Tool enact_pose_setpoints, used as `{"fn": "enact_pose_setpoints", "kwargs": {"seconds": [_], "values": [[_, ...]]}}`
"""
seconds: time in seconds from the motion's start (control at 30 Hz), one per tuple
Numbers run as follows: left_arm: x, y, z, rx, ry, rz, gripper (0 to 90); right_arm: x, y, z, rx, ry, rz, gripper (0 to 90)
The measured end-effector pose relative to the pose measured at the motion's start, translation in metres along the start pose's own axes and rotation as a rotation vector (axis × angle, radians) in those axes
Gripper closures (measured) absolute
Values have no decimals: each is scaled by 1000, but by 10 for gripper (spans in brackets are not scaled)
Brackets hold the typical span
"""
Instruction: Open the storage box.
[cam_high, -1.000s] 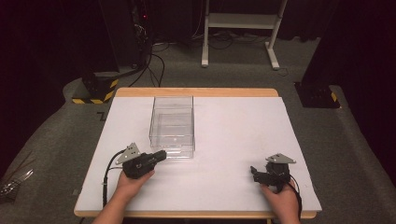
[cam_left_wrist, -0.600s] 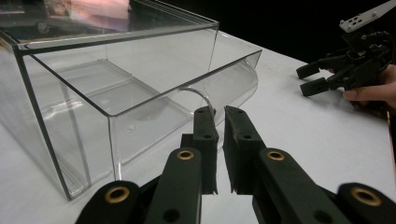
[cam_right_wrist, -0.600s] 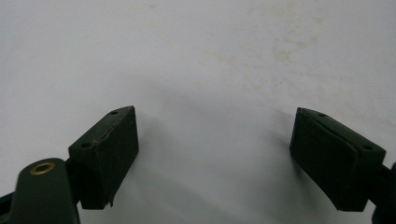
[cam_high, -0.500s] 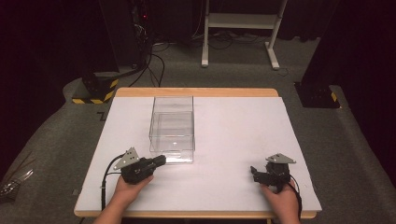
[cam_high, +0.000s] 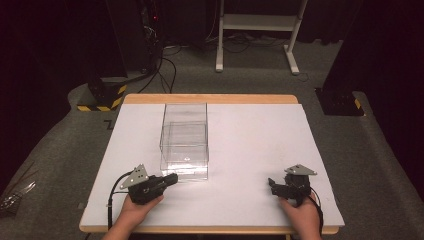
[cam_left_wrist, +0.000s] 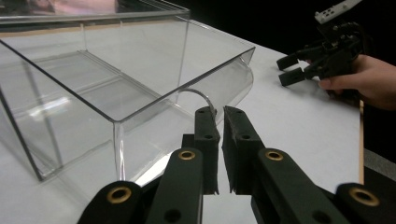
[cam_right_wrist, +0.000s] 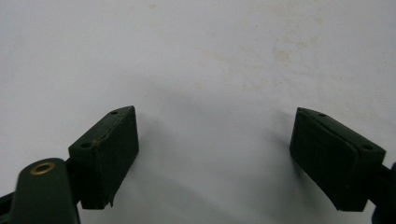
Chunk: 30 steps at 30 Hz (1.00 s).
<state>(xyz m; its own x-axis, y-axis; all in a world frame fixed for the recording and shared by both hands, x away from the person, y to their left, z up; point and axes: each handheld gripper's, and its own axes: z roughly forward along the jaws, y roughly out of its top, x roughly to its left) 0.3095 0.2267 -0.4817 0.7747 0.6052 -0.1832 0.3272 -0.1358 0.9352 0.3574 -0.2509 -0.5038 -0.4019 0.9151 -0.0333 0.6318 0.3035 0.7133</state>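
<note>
A clear plastic box (cam_high: 184, 142) stands on the white bench (cam_high: 250, 150), left of centre, its long side running away from the person; in the left gripper view its near wall (cam_left_wrist: 140, 116) carries a curved cut-out at the rim. The left tool (cam_high: 171, 178) rests just beside that near end, its jaws drawn almost together with only a thin slit between them and nothing held. The right tool (cam_high: 272, 184) sits well apart near the bench's right front corner, pointing left, its jaws spread wide over bare bench (cam_right_wrist: 210, 70).
</note>
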Motion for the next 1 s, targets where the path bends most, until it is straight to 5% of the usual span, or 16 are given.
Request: {"fn": "enact_pose_setpoints", "kwargs": {"seconds": [1.0], "values": [[-24,-13,-20,27,-65,4,851,1,0,0,-2,1,-3,167]]}}
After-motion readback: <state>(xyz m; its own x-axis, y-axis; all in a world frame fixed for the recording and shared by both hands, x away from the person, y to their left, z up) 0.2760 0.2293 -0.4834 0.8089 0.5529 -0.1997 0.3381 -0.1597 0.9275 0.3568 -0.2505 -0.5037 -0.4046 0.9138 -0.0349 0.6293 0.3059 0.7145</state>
